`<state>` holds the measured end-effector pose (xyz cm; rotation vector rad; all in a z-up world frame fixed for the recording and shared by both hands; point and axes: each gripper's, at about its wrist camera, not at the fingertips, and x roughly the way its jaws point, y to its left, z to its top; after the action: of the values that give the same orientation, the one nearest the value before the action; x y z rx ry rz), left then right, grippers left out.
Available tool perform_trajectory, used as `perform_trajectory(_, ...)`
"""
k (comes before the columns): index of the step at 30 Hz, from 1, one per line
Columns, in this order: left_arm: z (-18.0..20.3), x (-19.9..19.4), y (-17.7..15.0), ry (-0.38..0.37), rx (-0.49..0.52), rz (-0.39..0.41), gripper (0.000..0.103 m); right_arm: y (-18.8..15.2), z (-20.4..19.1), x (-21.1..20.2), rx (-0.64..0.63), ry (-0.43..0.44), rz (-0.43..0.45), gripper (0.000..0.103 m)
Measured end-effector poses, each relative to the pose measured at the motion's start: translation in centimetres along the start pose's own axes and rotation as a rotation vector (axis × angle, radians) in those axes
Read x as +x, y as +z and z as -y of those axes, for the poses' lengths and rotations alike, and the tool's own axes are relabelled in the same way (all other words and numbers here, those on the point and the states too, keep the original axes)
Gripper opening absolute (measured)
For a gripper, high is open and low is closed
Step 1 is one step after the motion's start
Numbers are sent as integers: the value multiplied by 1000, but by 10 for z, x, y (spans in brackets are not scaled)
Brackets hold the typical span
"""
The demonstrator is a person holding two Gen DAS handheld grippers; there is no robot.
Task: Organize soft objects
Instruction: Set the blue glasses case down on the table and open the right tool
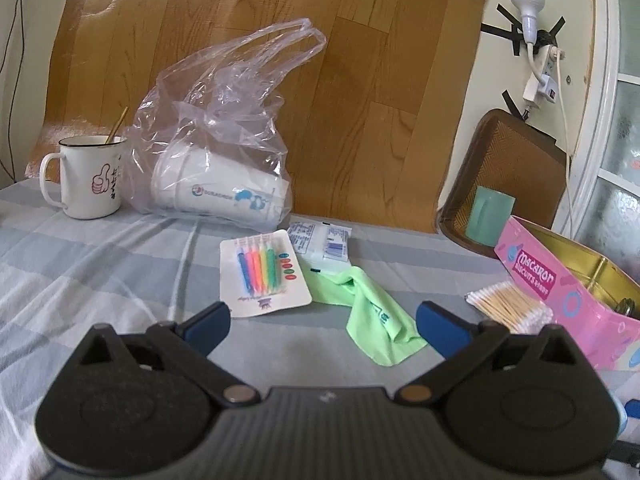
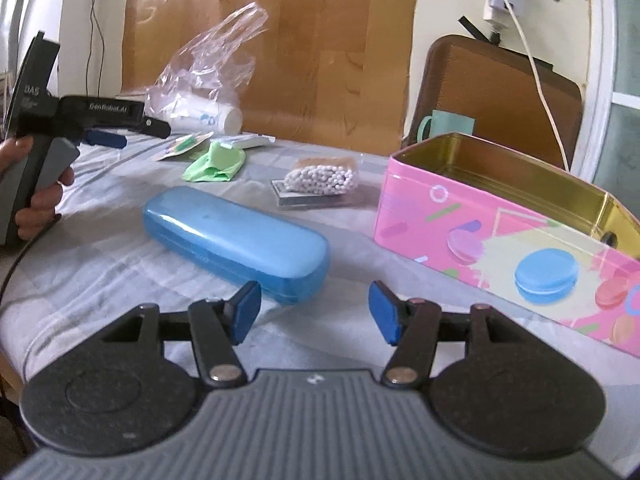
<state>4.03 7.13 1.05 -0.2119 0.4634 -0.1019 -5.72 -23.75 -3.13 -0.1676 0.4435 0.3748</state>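
Observation:
A crumpled green cloth [image 1: 372, 308] lies on the striped bedsheet, just ahead of my left gripper [image 1: 322, 326], which is open and empty above the sheet. The cloth also shows far off in the right wrist view [image 2: 214, 164]. A white tissue pack [image 1: 322, 242] lies behind the cloth. A bag of cotton swabs [image 1: 510, 306] [image 2: 322, 178] sits beside the open pink macaron tin [image 1: 560, 292] [image 2: 500, 236]. My right gripper [image 2: 314, 312] is open and empty, near a blue glasses case [image 2: 236, 240]. The left gripper body [image 2: 60, 128] is held at far left.
A clear plastic bag with white cups [image 1: 224, 152], an enamel mug [image 1: 90, 176], a card of coloured pens [image 1: 264, 272], and a brown tray with a green cup [image 1: 490, 208] stand at the back. A wood-pattern panel leans on the wall.

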Motion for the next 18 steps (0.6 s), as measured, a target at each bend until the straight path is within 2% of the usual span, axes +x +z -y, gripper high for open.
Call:
perform_trajectory(8,-8,-4,-2,-13,-58,-29,102,-7,2,-3,31,45,7,64)
perform_trajectory(18,-3,-7,-4,-14,-28,-15,102,-12,2,-4,31,49,-5,65)
